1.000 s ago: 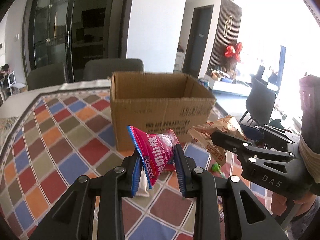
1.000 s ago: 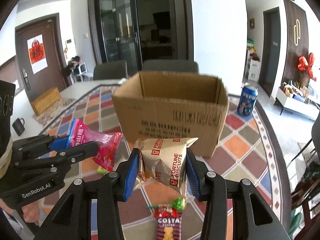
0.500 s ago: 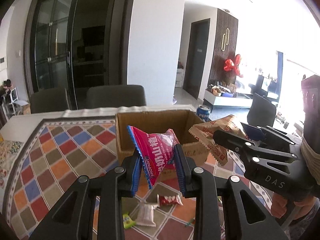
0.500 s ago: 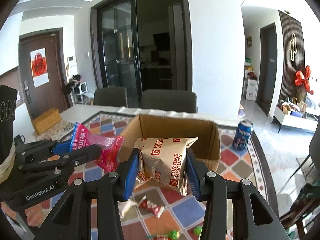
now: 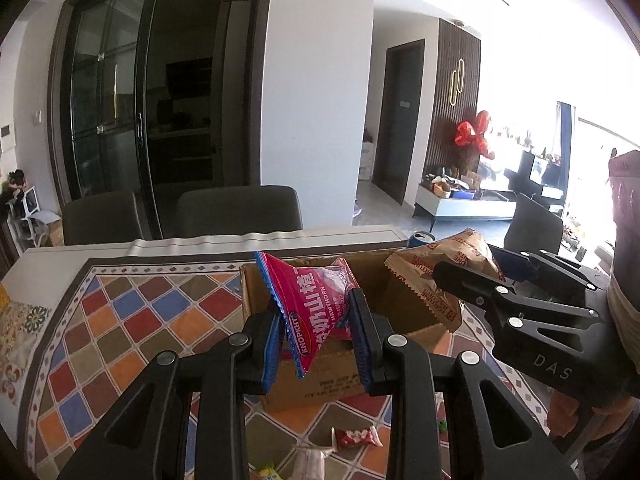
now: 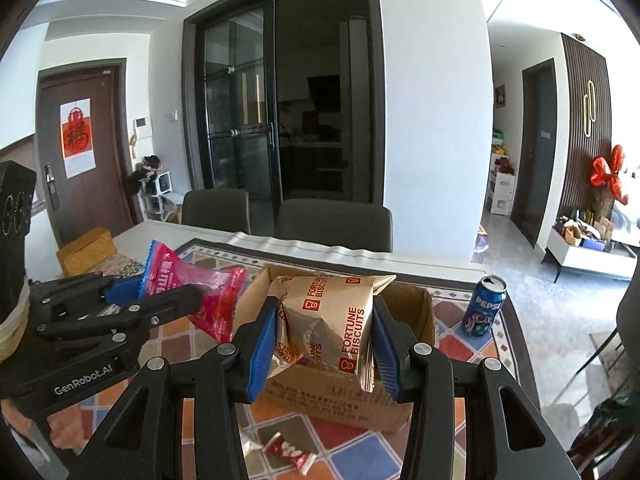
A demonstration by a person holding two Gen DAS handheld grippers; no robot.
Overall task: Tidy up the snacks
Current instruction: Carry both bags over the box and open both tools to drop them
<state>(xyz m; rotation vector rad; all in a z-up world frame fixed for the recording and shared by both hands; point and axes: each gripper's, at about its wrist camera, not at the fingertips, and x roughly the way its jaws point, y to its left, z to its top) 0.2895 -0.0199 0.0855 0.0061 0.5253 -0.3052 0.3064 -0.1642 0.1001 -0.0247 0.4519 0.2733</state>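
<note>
Left wrist view: the left gripper [image 5: 316,340] is seen from behind, and a pink hawthorn snack packet [image 5: 316,312] is clamped between its blue pads, held upright with its sealed end hanging below the fingers. Behind the packet, an open cardboard box [image 5: 320,384] is set on a table covered by a chequered cloth [image 5: 132,320] of red, blue, orange and brown squares. To the right, the right gripper [image 5: 476,276] is seen side-on, closed on a tan Fortune Biscuits bag [image 5: 432,280], which is held above the right-hand part of the box opening. Below the box, on the cloth, a small red wrapped sweet [image 5: 356,437] is lying, with a pale packet just beside it at the bottom edge.

In the right wrist view the biscuit bag [image 6: 328,324] is gripped by both blue pads of the right gripper [image 6: 326,344] and is held in front of the box [image 6: 344,400]. The pink packet [image 6: 208,300] is held by the left gripper [image 6: 168,292] at the left, over the near left corner of the box. A blue Pepsi can [image 6: 484,306] is standing upright on the cloth to the right of the box, apart from it. A red sweet [image 6: 289,451] lies near the front of the box. Two dark chairs [image 6: 332,226] are placed at the far side of the table.
</note>
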